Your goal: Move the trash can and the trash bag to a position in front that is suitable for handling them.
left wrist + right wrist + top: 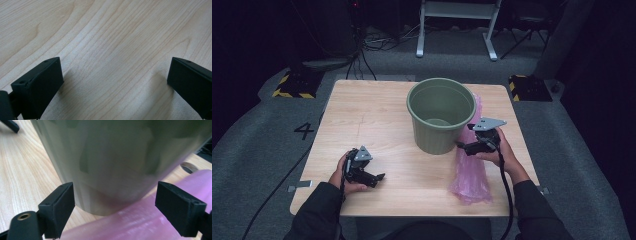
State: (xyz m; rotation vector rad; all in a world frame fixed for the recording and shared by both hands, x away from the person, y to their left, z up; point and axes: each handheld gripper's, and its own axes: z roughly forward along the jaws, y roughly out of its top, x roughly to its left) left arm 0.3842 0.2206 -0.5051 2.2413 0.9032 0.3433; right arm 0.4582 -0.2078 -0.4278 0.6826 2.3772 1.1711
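The right gripper (115, 205), jaws spread wide and empty, hovers over the pink plastic bag (140, 220), which lies lengthwise beside the green bin (117, 157); the left gripper (371, 176), also wide open and empty, is farther off.

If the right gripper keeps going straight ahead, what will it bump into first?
Most likely the green bucket: the open right gripper faces its side wall, close ahead. The pink bag lies just beneath the jaws, so it might brush that too.
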